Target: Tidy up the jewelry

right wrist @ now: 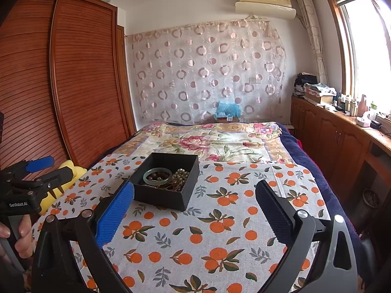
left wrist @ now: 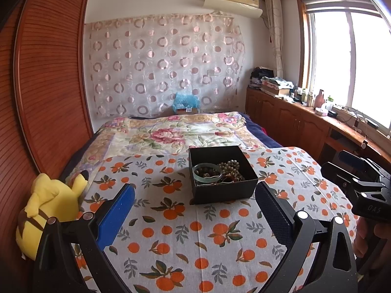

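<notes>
Resting on orange-print cloth over bed, open black square cardboard box holds pale green bangle, beaded jewelry. Left gripper, right gripper both gape wide, empty, near box.

An open square black cardboard box sits upright on the bed, holding a pale green glass bangle beside tangled beaded strands.
</notes>
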Tool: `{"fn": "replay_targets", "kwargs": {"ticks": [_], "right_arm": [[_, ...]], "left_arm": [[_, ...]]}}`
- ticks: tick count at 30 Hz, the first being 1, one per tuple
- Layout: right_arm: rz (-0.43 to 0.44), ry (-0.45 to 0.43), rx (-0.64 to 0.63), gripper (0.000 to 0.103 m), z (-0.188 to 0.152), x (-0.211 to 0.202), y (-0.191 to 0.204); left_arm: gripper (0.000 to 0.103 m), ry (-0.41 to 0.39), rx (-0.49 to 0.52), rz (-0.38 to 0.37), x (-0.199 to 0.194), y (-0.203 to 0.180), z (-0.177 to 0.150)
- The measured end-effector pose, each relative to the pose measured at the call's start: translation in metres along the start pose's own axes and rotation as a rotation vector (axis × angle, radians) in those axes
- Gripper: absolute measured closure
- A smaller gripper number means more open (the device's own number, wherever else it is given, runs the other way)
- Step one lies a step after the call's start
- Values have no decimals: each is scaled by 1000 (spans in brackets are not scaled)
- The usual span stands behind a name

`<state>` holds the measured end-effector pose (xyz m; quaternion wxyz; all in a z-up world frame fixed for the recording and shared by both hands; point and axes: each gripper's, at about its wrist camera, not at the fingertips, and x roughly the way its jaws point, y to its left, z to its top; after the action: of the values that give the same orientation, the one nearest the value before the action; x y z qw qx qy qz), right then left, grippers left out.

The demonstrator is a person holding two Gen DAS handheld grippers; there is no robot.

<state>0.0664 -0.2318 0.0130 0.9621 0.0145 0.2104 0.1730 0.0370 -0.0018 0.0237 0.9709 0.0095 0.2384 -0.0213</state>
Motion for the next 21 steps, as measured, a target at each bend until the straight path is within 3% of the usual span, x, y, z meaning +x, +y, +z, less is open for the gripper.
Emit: {"fn": "replay_targets", "kwargs": {"ticks": [21], "right_arm": [[1,-1,1,3,-1,0,-1]], "left_arm": [[8,-17,6,3,-4,-6,-1]]}}
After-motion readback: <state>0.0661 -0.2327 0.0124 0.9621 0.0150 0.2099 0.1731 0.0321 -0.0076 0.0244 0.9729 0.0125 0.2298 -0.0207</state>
